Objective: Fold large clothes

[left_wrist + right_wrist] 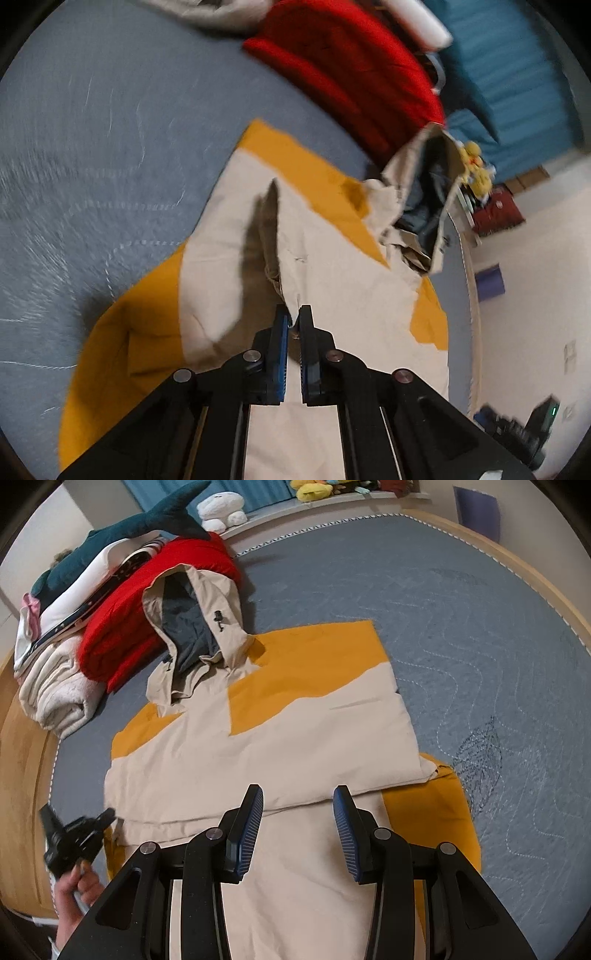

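Beige-and-mustard hooded jacket is lying spread flat across the blue-grey quilted bedspread, hood pointing toward the bedspread's far left corner, its dark blue-grey lining showing. 1 sleeve is lying folded across the jacket's body.

Left gripper, black with blue ribbed pads, is sitting at the jacket's left edge; its jaws are together, pinching a raised ridge of the beige fabric. The left wrist view is blurred, so how much cloth is caught is hard to say. In the right wrist view a hand is gripping its handle near the bedspread's near left edge.

Right gripper is hovering over the near part of the jacket, jaws standing apart with nothing between the pads; whether the tips touch the cloth cannot be told.

At the far left corner of the bedspread: a folded red padded garment touching the hood, a rolled cream fleece blanket beside it, and a teal plush shark lying on top of the pile. A white plush toy is sitting on the ledge beyond.
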The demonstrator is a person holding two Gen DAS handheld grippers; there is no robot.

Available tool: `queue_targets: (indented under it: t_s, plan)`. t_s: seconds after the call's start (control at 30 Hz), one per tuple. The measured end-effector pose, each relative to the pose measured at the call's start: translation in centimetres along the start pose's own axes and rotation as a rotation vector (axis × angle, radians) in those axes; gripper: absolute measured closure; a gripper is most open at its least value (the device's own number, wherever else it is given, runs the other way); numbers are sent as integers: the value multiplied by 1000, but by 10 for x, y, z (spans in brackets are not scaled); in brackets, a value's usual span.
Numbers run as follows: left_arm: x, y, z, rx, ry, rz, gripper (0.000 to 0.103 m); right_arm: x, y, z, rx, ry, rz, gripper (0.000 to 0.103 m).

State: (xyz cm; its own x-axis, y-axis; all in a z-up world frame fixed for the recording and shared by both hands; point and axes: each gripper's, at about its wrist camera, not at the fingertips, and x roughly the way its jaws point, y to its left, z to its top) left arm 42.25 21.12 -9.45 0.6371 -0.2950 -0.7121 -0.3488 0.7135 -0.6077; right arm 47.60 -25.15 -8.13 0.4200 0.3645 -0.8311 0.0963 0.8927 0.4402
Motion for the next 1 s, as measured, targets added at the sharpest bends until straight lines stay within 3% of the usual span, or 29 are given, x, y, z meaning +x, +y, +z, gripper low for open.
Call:
queue_targets:
  t_s: [0.07, 0.1, 0.13, 0.2, 0.27, 0.4, 0.53, 0.77, 0.9, 1.0]
  plan:
    - [-9, -3, 2, 16, -3, 52, 93, 1, -2, 1, 18, 2, -1, 62]
    - [-11, -1, 5, 23, -3, 112, 92, 1, -2, 1, 21, 1, -3, 62]
    - [-14, 1, 6, 35, -23, 187, 92, 1, -1, 1, 21, -1, -5, 62]
    - [-20, -1, 7, 74, -80, 249, 92, 1, 0, 0, 17, -3, -8, 62]
    - [-21, -7, 3, 134, -98, 255, 92, 2, 2, -2, 13, -1, -9, 62]
    - [7, -16, -8, 274, -32, 213, 92, 4, 4, -3, 3, -1, -14, 62]
    - [49, 7, -17, 282, 107, 329, 91, 5, 5, -3, -4, -2, -21, 62]
    - [35, -19, -18, 398, 21, 320, 91, 1, 5, 0, -26, -23, -41, 62]
    - [55, -11, -20, 375, 122, 375, 91, -4, 7, 2, -44, -39, -49, 62]
    - [39, -35, -17, 422, 61, 371, 91, -10, 8, 3, -66, -51, -62, 62]
